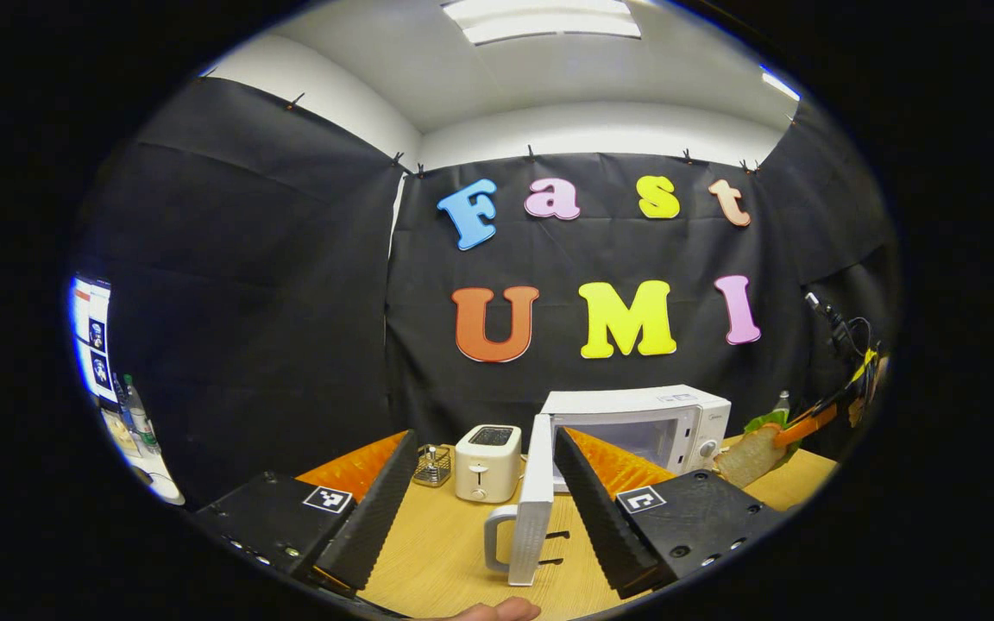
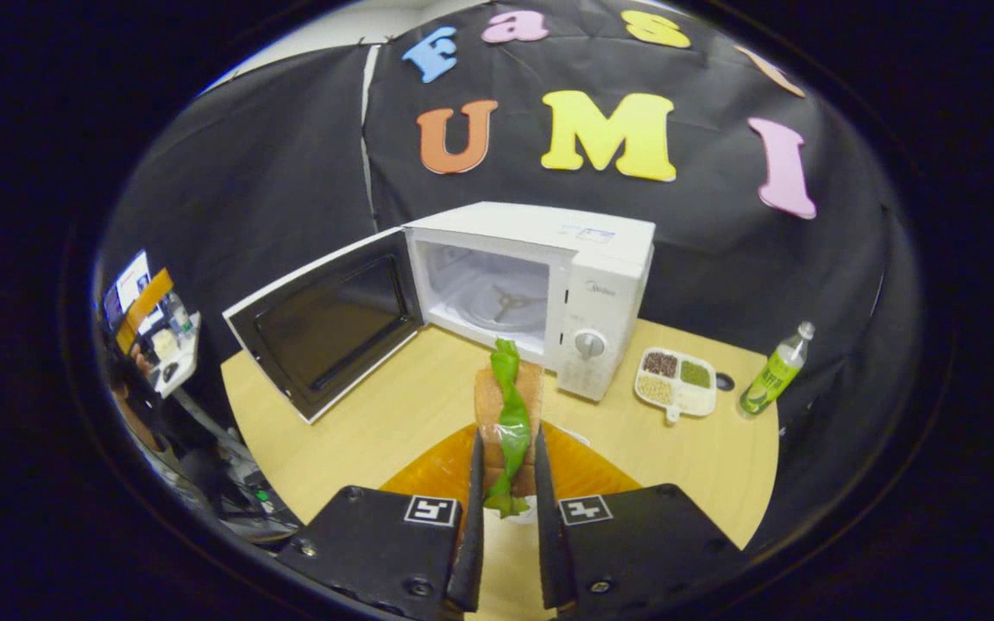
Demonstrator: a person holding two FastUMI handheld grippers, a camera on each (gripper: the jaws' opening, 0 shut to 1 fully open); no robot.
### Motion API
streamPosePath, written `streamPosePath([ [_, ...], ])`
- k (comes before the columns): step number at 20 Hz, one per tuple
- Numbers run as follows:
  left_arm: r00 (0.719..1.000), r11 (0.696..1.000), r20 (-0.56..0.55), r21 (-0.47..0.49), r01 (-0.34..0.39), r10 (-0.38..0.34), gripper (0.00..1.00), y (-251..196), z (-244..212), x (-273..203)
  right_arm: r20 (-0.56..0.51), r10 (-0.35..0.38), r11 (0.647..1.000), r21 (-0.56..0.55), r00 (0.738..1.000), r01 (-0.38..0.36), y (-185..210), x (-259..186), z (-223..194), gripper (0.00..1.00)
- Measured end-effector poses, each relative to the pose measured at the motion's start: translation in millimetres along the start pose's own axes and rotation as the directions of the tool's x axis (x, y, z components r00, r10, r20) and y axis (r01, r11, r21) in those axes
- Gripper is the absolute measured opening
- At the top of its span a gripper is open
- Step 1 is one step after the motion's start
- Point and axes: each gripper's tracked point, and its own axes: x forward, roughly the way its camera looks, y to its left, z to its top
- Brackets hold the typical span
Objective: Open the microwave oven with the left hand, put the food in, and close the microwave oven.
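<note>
The white microwave (image 2: 588, 259) stands on the wooden table (image 2: 376, 423) with its door (image 2: 324, 319) swung wide to the left and its cavity (image 2: 488, 293) bare. My right gripper (image 2: 508, 448) is shut on a sandwich (image 2: 506, 388) of bread with green lettuce, held above the table just in front of the opening. In the left gripper view the door (image 1: 536, 500) shows edge-on, its handle (image 1: 497, 539) lying between the fingers of my open left gripper (image 1: 484, 509). Neither finger presses on it. The sandwich (image 1: 751, 453) hangs to the right of the microwave (image 1: 644, 423).
A white toaster (image 1: 487, 461) and a small wire holder (image 1: 434, 466) stand left of the microwave. A divided tray of beans (image 2: 676, 384) and a green bottle (image 2: 775, 371) stand to its right. A side shelf with bottles (image 1: 130, 414) is at the far left.
</note>
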Motion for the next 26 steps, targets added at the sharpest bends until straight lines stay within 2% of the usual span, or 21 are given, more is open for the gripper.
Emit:
streamPosePath([
  [5,1.0,1.0,-0.02,0.003,0.021,-0.021,0.95,2.5,-7.4,-5.5,0.061,0.001,0.997,-0.081,0.998,0.004,51.0,49.5,22.9,0.3],
  [7,0.999,0.999,-0.037,-0.001,0.034,-0.034,0.87,1.9,-12.6,-8.5,0.112,-0.035,0.99,-0.128,0.993,0.05,62.4,73.2,38.3,0.3],
  [8,0.998,0.999,-0.043,-0.001,0.038,-0.038,0.95,2.8,-14.9,-9.5,0.14,-0.051,0.986,-0.148,0.989,0.072,67.6,83.3,45.4,0.3],
  [13,0.997,0.999,-0.067,-0.005,0.045,-0.045,0.95,2.3,-23.1,-14.6,0.296,-0.114,0.972,-0.164,0.948,0.168,94.6,137.6,86.7,0.3],
  [15,0.996,0.999,-0.065,-0.004,0.053,-0.053,0.95,-2.8,-23.0,-13.6,0.337,-0.158,0.967,-0.136,0.928,0.214,94.7,162.1,100.5,0.3],
  [19,0.995,0.997,-0.076,-0.025,0.067,-0.069,0.95,-17.3,-28.3,-8.9,0.329,-0.187,0.972,-0.077,0.926,0.224,91.3,216.6,110.0,0.3],
  [22,0.993,0.996,-0.081,-0.026,0.085,-0.087,0.95,-29.8,-28.0,-4.0,0.364,-0.228,0.971,0.009,0.903,0.241,77.3,246.0,124.3,0.3],
  [24,0.994,0.996,-0.072,-0.021,0.085,-0.087,0.95,-30.3,-25.7,-0.3,0.375,-0.247,0.968,0.138,0.894,0.21,71.4,266.6,133.9,0.3],
  [26,0.995,0.997,-0.07,-0.024,0.069,-0.071,0.95,-27.6,-24.2,3.2,0.375,-0.248,0.949,0.28,0.893,0.146,72.7,283.3,140.9,0.3],
])
